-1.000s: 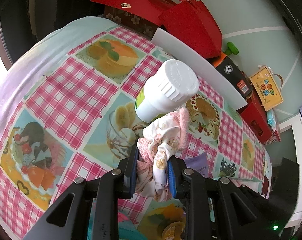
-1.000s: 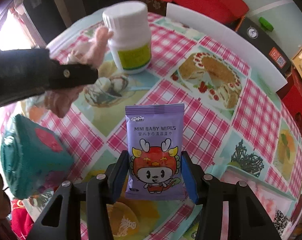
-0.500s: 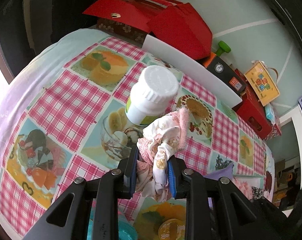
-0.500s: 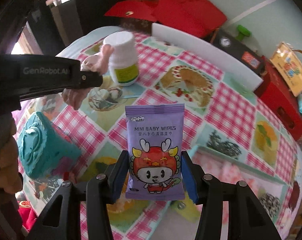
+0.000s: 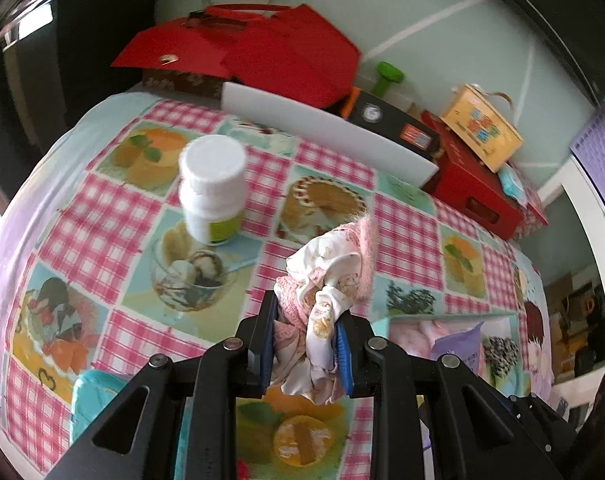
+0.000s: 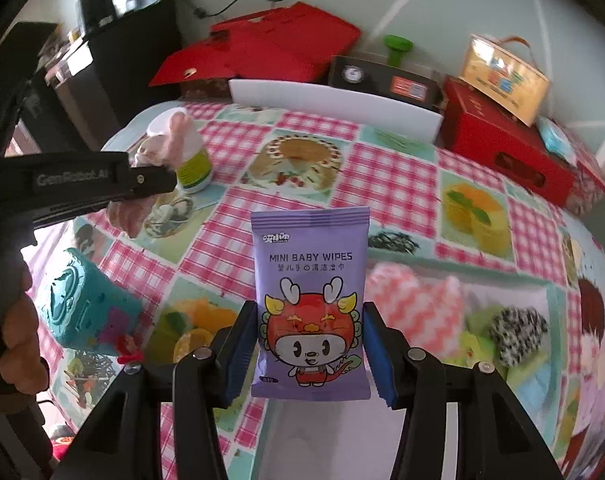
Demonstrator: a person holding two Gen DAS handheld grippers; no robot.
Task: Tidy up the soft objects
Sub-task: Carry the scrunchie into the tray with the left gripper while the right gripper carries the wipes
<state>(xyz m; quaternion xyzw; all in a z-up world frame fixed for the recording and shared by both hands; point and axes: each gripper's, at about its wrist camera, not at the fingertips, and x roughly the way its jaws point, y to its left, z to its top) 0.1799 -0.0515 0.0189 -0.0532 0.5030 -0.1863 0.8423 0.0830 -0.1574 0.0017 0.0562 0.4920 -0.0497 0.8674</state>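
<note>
The counter [image 5: 102, 216] carries a pink-checked cloth printed with dessert pictures. Near its far left corner stands a white plastic bottle with a ribbed screw cap and green label [image 5: 213, 190]. Along the far edge lies a long white flat board [image 5: 326, 132]; behind it sit red cardboard gift boxes [image 5: 262, 52], a black device with a round gauge [image 5: 386, 118], a green knob [image 5: 388, 76] and a yellow printed carton with a handle [image 5: 482, 128].

Near the left edge of the counter rests a teal soft fabric cube [image 6: 82, 312]. At the right edge sits a shallow pale tray [image 6: 558, 304] holding a pink-and-white zigzag cloth [image 6: 414, 304], a black-and-white speckled fluffy item [image 6: 518, 332] and a light green item [image 6: 478, 344].

The left tongs [image 5: 304, 342] are clamped on a bundle of pink and cream printed fabric with a fuzzy pink trim [image 5: 330, 280]. The bundle is held above the counter, nearer than the bottle and to its right in the left wrist view. In the right wrist view these tongs come in from the left, gripped by the left hand [image 6: 10, 320].

The right tongs [image 6: 310, 352] are clamped on a purple packet of mini baby wipes with a cartoon dragon figure [image 6: 310, 300], gripping its lower half by the two side edges. The packet stands upright, clear of the counter, just left of the tray.
</note>
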